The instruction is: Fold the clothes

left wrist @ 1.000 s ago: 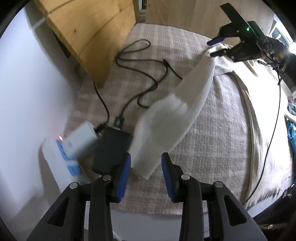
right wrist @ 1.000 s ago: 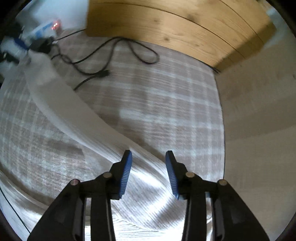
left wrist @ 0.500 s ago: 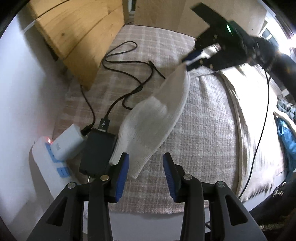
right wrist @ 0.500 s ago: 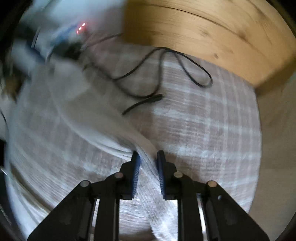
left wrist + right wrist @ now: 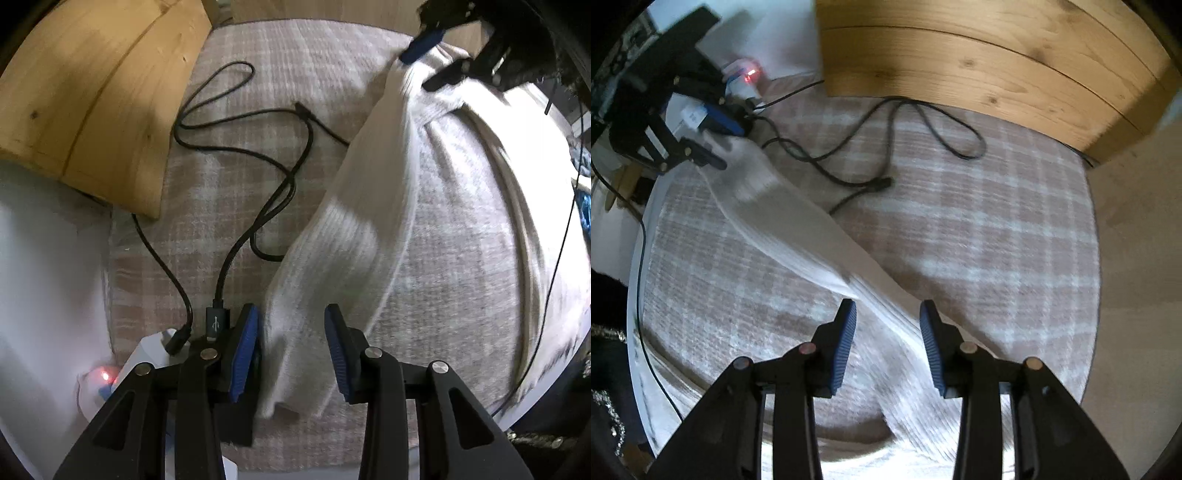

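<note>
Finds the white ribbed sleeve [image 5: 354, 236] stretched diagonally over the plaid bed cover [image 5: 258, 74], from the corner by the power strip [image 5: 88, 387] towards the opposite side. Finds the rest of the cream sweater [image 5: 461, 258] spread over the part of the cover away from the wooden board [image 5: 85, 103]. Straddles the cuff end with the left gripper [image 5: 291, 350], pointing down, fingers apart and not visibly pinching. Cannot say for sure whether either pad brushes the knit. Shows the right gripper [image 5: 888, 343] released too, with jaws that have just been opening and the sleeve's upper part running loose between the pads.

Judges the knit light, soft and stretchy. Likely to sag, drag and spring back rather than hold a crease, and to cling a little to the woven cover. Best taken at the cuff, where the ribbing looks firmest. Best taken again near the shoulder, pinching through both layers so that the sleeve travels flat. Worth keeping clear of the black cables [image 5: 266, 147] looping on the cover just beside the sleeve.

Cannot make out the shoulder seam, the neckline or the other sleeve, being blurred by motion, washed out by glare on the sweater's far side, or cut off at the frame. Hides part of the power strip and the cuff's underside behind the left fingers.
</note>
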`<state>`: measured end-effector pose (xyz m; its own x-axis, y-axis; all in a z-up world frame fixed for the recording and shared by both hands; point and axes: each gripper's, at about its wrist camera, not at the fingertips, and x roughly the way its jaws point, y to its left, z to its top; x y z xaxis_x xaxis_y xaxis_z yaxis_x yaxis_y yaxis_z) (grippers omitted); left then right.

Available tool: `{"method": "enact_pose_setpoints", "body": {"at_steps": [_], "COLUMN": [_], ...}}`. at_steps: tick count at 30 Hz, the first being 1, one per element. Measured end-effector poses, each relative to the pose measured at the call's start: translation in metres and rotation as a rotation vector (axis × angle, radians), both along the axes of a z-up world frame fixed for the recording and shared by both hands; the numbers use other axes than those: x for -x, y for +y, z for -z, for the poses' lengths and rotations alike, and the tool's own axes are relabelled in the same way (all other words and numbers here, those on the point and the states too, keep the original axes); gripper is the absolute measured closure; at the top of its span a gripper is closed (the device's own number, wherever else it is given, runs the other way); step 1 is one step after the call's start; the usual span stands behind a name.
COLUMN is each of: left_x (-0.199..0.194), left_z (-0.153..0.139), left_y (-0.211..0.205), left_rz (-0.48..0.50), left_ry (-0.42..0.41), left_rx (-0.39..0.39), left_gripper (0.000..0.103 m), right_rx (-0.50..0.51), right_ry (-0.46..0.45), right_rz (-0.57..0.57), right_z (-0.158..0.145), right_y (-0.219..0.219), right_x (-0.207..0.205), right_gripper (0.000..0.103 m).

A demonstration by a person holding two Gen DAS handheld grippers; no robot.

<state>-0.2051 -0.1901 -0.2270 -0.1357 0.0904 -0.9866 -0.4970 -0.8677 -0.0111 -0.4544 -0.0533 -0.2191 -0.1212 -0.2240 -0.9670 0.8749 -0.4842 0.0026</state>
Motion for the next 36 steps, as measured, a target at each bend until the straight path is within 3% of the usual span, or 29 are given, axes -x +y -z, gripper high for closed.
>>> {"method": "enact_pose_setpoints", "body": {"at_steps": [2,3,6,9,14,19,22,29,36], "left_x": [0.003,0.005,0.007,0.005,-0.012,-0.033,-0.038,-0.071,-0.110], "left_z": [0.005,0.008,0.008,-0.019,-0.099,-0.127,-0.122,-0.114,-0.113], "left_y": [0.001,0.001,-0.003,-0.009,-0.023,-0.011,0.000,0.036,0.067], "left_rz": [0.015,0.021,0.020,0.000,-0.048,0.003,0.025,0.125,0.221], "left_ry": [-0.010,-0.017,-0.023,0.010,0.153,0.194,0.179,0.150,0.118], "left_rx": [-0.002,-0.008,-0.043,-0.115,-0.213,-0.240,-0.242,-0.306,-0.373], "left_gripper": [0.076,0.099,0.100,0.100,0.100,0.100,0.100,0.100,0.100], "right_rx": [0.012,0.020,0.024,-0.022,-0.108,-0.038,-0.021,0.117,0.115], "right_ry": [0.008,0.006,-0.005,-0.002,0.027,0.004,-0.117,-0.457,-0.528], "right_rz": [0.068,0.112,0.254,0.337,0.366,0.404,0.536,1.114,1.208], "right_z": [-0.005,-0.007,-0.004,0.009,0.020,0.011,0.017,0.030,0.042], "right_y": [0.017,0.026,0.055,0.078,0.091,0.087,0.092,0.127,0.106], "right_x": [0.010,0.015,0.030,0.038,0.047,0.051,0.063,0.069,0.069], "right_gripper": [0.067,0.067,0.067,0.067,0.067,0.067,0.067,0.067,0.067]}}
